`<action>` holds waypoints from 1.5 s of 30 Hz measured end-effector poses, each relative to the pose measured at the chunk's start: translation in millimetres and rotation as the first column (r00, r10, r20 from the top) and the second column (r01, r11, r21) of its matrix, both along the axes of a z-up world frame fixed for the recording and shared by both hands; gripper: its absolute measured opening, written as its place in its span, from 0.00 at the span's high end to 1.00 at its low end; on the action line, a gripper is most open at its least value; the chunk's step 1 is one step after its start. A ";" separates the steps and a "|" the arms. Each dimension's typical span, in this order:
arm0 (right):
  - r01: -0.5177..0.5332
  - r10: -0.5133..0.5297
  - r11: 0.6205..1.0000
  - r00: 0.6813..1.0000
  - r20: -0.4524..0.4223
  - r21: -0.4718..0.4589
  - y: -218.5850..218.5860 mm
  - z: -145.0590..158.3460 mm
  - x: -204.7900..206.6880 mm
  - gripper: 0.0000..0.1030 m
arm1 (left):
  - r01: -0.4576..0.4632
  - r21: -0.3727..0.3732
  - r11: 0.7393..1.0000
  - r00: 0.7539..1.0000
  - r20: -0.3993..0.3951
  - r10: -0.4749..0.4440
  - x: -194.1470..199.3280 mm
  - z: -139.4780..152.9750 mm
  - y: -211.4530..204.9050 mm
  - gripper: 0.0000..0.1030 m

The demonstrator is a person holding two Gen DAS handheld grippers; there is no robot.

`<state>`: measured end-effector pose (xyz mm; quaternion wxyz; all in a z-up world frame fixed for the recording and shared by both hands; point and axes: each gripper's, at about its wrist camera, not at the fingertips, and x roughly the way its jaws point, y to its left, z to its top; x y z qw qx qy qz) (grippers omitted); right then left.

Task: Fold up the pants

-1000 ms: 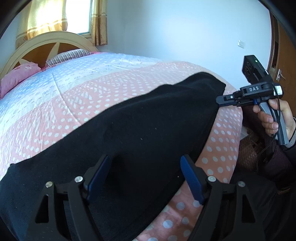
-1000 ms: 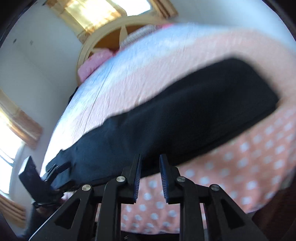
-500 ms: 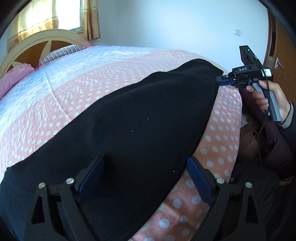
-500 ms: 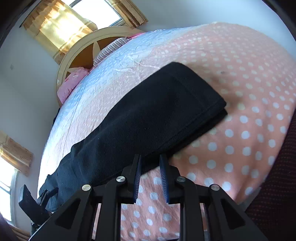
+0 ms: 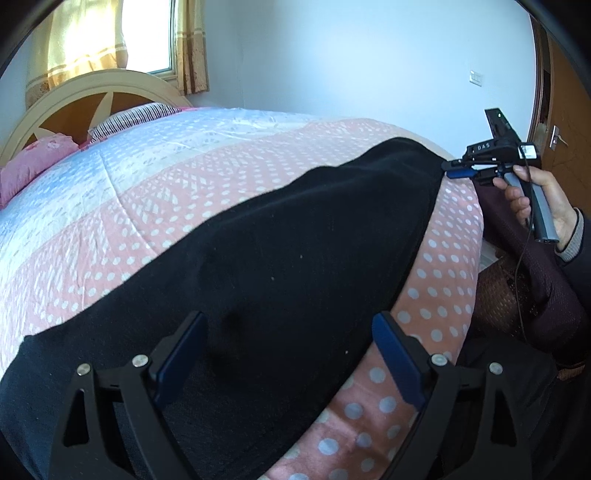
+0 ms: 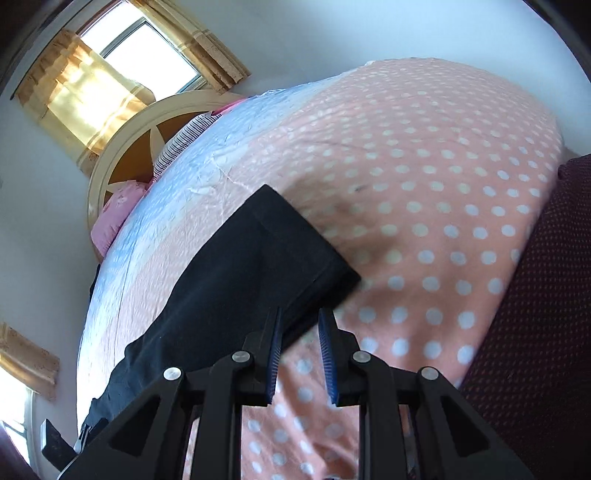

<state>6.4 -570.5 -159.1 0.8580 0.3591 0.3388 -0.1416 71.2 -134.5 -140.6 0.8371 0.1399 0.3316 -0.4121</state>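
**Layout of the bed and the pants**

The pants (image 5: 295, 258) lie lengthwise on the quilt (image 5: 147, 184), along the bed's near edge. The left gripper (image 5: 288, 354) stands over one end; the right gripper (image 6: 299, 336) stands at the far end, beside the hem corner. Behind the quilt, pillows (image 5: 33, 162) rest against the headboard (image 5: 92, 99), with a window (image 5: 147, 33) above it.

place: home bedroom | shown by: bed (image 5: 184, 192), headboard (image 5: 74, 99), curtained window (image 6: 122, 62)
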 end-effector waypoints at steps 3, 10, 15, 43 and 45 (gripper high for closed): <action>-0.023 0.021 0.999 0.998 0.055 0.029 -5.1 -0.4 2.4 0.79 | 0.017 -0.027 0.999 1.000 -0.013 -0.018 -1.0 4.5 -4.9 0.10; -0.045 0.042 0.998 0.997 0.065 0.038 -6.4 -3.7 17.2 0.79 | 0.105 0.090 0.990 0.989 0.099 -0.114 -22.6 4.9 -43.5 0.23; -0.043 0.039 0.998 0.996 0.084 0.054 -8.3 -7.3 22.0 0.79 | 0.121 0.156 0.980 0.984 0.112 -0.140 -23.1 -4.5 -61.5 0.40; -0.003 0.006 1.000 0.996 0.087 -0.029 -19.6 3.5 9.2 0.94 | 0.148 0.062 0.987 0.988 0.032 -0.151 -11.7 -4.8 -57.2 0.80; -0.004 0.008 0.999 0.995 0.102 -0.044 -18.6 7.0 6.7 0.95 | 0.149 0.050 0.988 0.988 0.026 -0.151 -10.6 -4.4 -56.3 0.86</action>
